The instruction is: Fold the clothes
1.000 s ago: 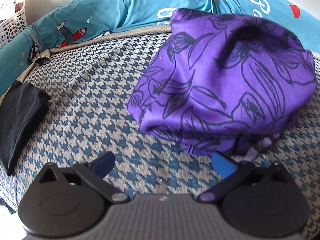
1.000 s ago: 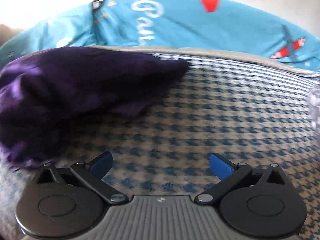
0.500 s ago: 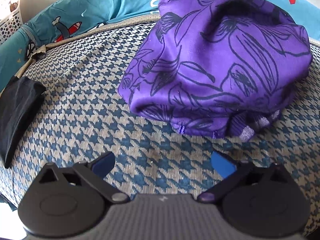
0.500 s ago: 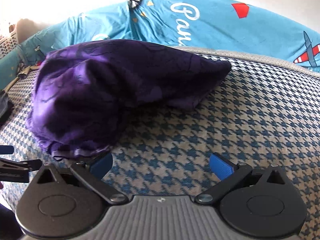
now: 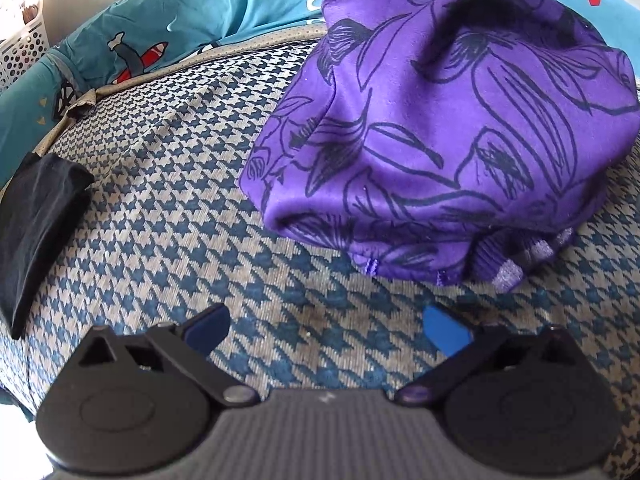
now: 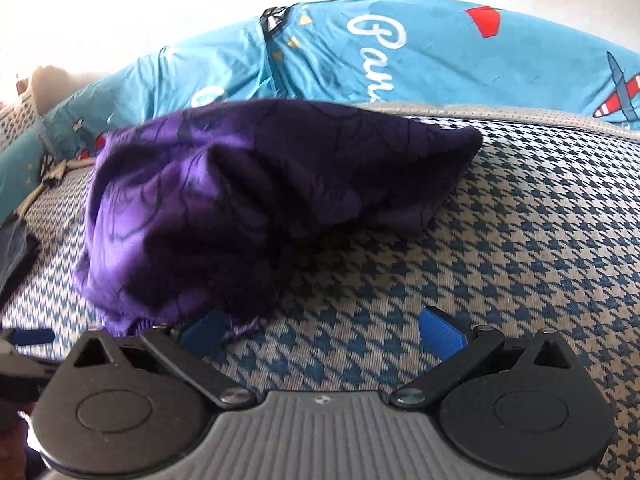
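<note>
A rumpled purple floral-print garment (image 5: 436, 128) lies heaped on the blue-and-cream houndstooth cushion (image 5: 168, 216), ahead of both my tools. My left gripper (image 5: 326, 328) hovers just short of its near hem, blue pads wide apart, holding nothing. My right gripper (image 6: 322, 330) is equally spread and empty, its left pad at the hem's edge, so it looks nearer. From the right, the heap's long axis runs left to right. A folded black cloth (image 5: 36, 232) sits left of the heap. The garment's shape and openings stay hidden in its folds.
</note>
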`<state>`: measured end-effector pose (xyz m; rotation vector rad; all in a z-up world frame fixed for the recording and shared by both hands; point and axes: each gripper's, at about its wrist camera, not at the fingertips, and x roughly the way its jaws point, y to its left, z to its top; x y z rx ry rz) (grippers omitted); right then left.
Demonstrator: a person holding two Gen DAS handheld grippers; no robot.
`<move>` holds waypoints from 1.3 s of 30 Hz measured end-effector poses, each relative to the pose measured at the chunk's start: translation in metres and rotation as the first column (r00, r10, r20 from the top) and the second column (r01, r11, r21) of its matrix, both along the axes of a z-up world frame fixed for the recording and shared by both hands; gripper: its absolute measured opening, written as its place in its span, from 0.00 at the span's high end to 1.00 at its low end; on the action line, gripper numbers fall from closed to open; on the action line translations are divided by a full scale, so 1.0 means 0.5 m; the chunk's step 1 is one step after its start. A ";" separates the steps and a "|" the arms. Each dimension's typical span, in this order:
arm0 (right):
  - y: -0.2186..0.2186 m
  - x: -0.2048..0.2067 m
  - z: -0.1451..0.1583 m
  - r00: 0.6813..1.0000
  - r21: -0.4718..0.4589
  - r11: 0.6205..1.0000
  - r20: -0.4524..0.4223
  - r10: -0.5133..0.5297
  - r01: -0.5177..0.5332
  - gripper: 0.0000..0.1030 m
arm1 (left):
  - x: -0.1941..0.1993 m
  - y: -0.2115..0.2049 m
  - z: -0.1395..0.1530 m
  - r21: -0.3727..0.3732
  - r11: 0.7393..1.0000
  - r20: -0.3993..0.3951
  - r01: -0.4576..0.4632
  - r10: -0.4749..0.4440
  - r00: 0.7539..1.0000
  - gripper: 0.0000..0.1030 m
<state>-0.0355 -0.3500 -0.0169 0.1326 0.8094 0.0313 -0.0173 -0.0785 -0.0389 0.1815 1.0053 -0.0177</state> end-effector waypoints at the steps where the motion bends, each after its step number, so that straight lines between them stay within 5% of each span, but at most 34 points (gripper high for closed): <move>1: -0.004 0.004 0.003 1.000 0.007 1.000 0.001 -0.017 0.017 0.00 | 0.003 0.000 0.000 0.006 1.000 0.003 0.000 0.000 1.000 0.00; 17: -0.101 0.085 0.043 0.952 -0.001 0.952 0.032 -0.305 0.305 0.00 | 0.060 0.006 -0.007 0.032 0.999 0.030 -0.038 0.037 0.999 0.00; 24: -0.114 0.133 0.029 0.934 -0.068 0.932 0.009 -0.357 0.357 0.00 | 0.099 0.009 -0.011 0.000 0.999 0.014 -0.049 0.049 0.999 0.00; 39: -0.166 0.206 -0.005 0.860 -0.012 0.860 -0.023 -0.510 0.510 0.00 | 0.184 -0.012 -0.013 -0.012 0.999 0.008 -0.038 0.038 0.999 0.00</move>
